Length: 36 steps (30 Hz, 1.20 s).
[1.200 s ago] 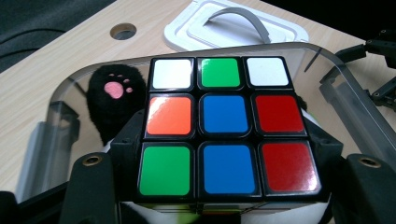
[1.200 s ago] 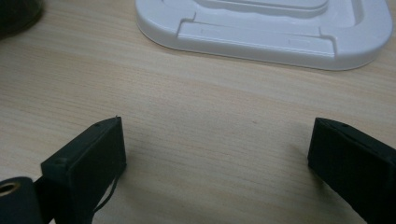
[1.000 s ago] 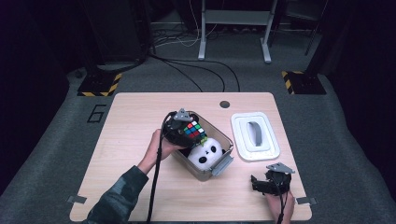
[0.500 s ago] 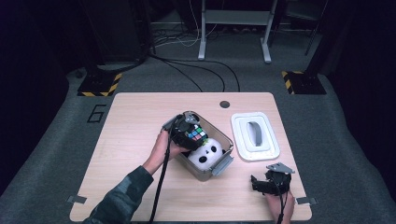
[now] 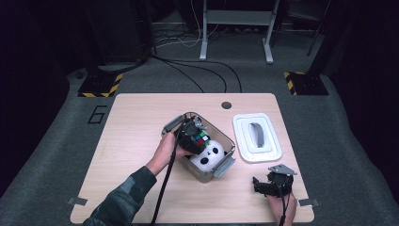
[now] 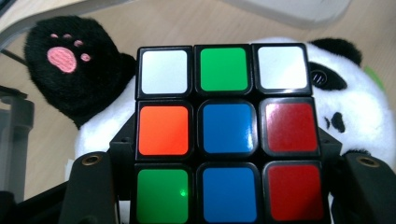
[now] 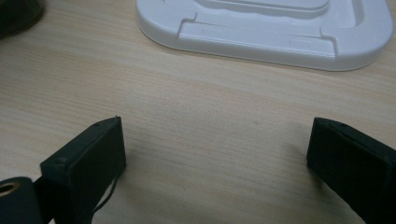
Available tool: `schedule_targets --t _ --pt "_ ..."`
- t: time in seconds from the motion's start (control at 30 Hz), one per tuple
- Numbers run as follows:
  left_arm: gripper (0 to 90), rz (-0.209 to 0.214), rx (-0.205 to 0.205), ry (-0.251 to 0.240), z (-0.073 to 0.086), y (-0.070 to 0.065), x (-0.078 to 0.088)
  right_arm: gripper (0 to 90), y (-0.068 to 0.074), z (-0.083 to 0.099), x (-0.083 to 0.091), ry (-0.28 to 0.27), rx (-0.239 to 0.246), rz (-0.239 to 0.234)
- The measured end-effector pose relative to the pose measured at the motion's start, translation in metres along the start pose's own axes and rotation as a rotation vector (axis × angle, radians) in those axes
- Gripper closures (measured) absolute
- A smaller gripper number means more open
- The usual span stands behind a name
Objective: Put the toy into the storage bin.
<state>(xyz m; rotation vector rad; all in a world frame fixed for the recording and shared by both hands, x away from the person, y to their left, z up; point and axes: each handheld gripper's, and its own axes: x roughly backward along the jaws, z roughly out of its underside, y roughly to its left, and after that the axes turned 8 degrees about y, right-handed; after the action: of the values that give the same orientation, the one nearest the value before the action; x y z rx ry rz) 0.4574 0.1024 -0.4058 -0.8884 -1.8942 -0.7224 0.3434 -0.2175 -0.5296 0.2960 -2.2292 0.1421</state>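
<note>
A scrambled Rubik's cube (image 6: 224,135) sits between the jaws of my left gripper (image 6: 224,196), which is shut on it. In the high view my left gripper (image 5: 189,135) holds the cube (image 5: 203,140) inside the clear bin (image 5: 224,165), just above a panda plush (image 5: 210,156). The panda plush (image 6: 364,107) lies right behind the cube, with a black paw (image 6: 70,74) and its pink pad at the upper left. Near the table's front right edge my right gripper (image 5: 263,184) rests on the wood. Its jaws stand wide apart, so the right gripper (image 7: 215,158) is open with only bare table between them.
A white lid (image 5: 256,136) with a grey handle lies flat to the right of the bin, and this lid (image 7: 266,23) is just ahead of the right gripper. A round cable hole (image 5: 226,105) marks the table's back edge. Bare wood spreads left of the bin.
My left gripper has carried the cube a little to the right and down, further into the bin over the panda. The right gripper has stayed put.
</note>
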Motion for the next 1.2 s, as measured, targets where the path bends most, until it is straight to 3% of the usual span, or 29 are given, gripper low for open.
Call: schedule_targets --t 0.2,0.3,0.47,0.7,1.03,1.2 --pt "34.7 0.021 0.000 0.009 0.000 0.003 -0.001 3.7 0.000 0.000 0.000 0.000 0.000 -0.001" --pt "34.5 0.035 0.010 -0.011 0.002 0.006 0.003 3.8 0.000 0.000 0.000 0.000 0.000 -0.001" --pt "34.1 0.014 0.014 -0.060 0.007 0.004 0.011 3.7 0.000 0.000 0.000 0.001 0.001 -0.002" --pt "27.2 0.008 0.010 -0.061 0.012 0.000 0.016 3.8 0.000 0.000 0.000 0.001 0.001 -0.002" --pt "24.1 0.008 0.026 -0.144 0.024 -0.001 0.036 3.7 0.000 0.000 0.000 0.001 0.001 -0.002" --pt "16.4 0.006 0.047 -0.194 0.032 0.002 0.051 3.7 0.000 0.000 0.000 0.001 0.001 -0.002"
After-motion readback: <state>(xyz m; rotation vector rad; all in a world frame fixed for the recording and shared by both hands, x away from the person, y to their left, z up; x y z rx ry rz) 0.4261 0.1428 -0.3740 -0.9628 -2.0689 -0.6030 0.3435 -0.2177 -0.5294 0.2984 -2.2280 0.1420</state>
